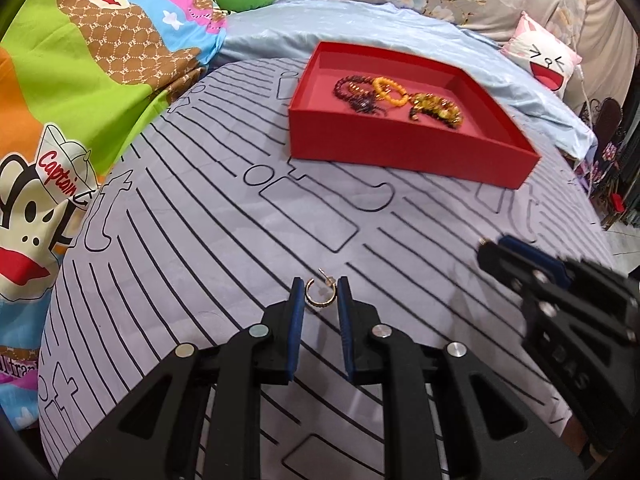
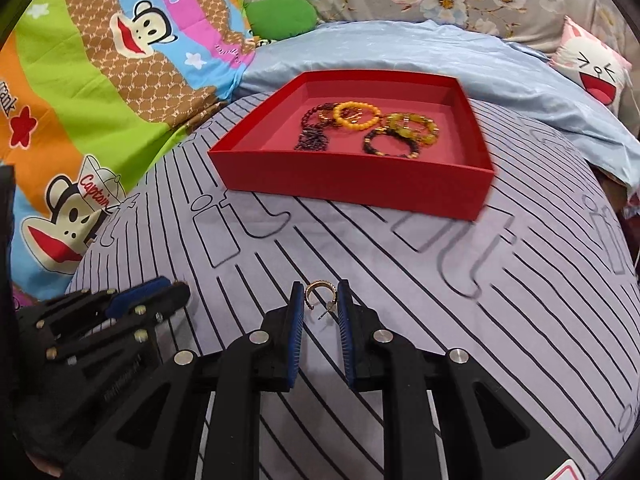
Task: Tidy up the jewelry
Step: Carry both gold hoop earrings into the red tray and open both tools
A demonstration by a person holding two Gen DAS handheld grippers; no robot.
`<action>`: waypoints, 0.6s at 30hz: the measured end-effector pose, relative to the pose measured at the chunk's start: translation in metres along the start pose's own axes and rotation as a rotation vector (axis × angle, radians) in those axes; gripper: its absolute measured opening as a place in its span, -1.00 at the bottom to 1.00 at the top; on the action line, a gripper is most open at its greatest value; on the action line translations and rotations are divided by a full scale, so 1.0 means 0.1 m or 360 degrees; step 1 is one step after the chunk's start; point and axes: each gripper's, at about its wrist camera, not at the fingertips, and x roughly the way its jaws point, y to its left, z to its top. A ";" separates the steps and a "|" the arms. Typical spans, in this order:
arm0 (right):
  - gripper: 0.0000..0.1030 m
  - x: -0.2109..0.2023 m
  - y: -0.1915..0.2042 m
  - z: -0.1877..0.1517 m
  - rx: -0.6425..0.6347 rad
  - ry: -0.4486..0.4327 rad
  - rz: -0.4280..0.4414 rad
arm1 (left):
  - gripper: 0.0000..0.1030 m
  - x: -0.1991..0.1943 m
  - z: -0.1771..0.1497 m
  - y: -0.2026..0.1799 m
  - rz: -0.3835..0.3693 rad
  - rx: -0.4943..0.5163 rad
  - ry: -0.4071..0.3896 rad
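left wrist view: left tool seemingly grips a gold earring; right tool clamps another gold hoop above the bed.

"captain" on the quilt's cartoon hat.

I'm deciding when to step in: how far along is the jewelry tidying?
Done: several bead bracelets already lie in the red box. In hand: the left gripper pinches a gold hoop earring, and the right gripper pinches a second hoop earring. Left: neither earring is in the box yet, so both need carrying over and releasing.
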 end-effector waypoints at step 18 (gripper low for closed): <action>-0.69 -0.76 -0.40 -0.03 0.0140 -0.0199 -0.0008 | -0.68 -0.64 0.19 -0.27 -0.0254 -0.0012 -0.0116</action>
